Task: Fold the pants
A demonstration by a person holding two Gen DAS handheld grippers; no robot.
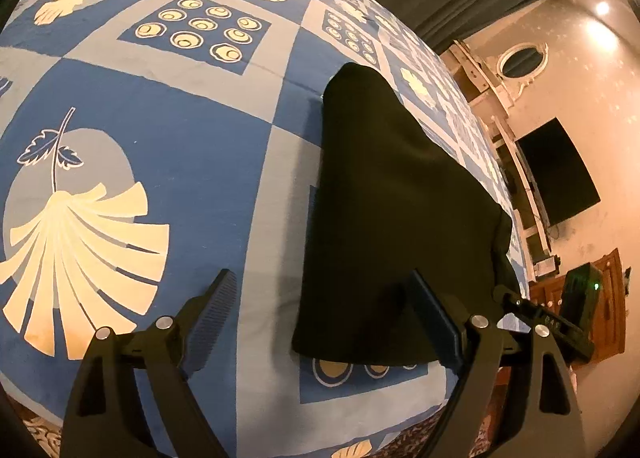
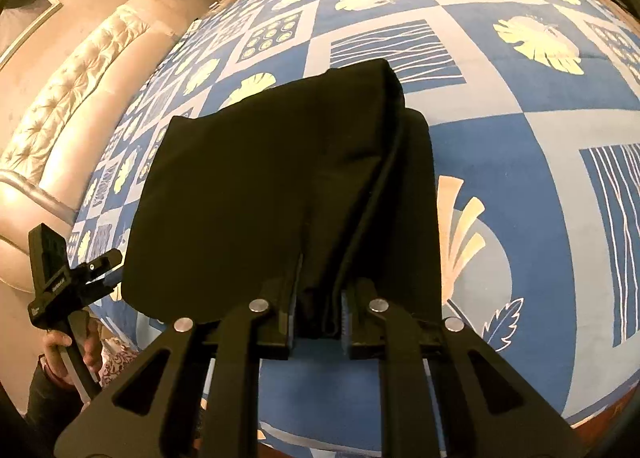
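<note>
Black pants (image 1: 384,193) lie folded in a long stack on the blue patterned bedspread (image 1: 160,105). My left gripper (image 1: 324,298) is open and empty, with its right finger (image 1: 434,314) over the near edge of the pants. In the right wrist view, the pants (image 2: 280,177) lie folded over, and my right gripper (image 2: 318,306) is shut on their near edge, pinching a thick fold between the pads. The left gripper (image 2: 80,278) shows at the far left of that view, held by a hand.
The bedspread (image 2: 520,177) covers a large bed with a tufted headboard (image 2: 72,105). The bed's near edge (image 1: 360,430) runs along the bottom. A dark TV (image 1: 556,169) and wooden furniture (image 1: 600,298) stand by the wall beyond the bed.
</note>
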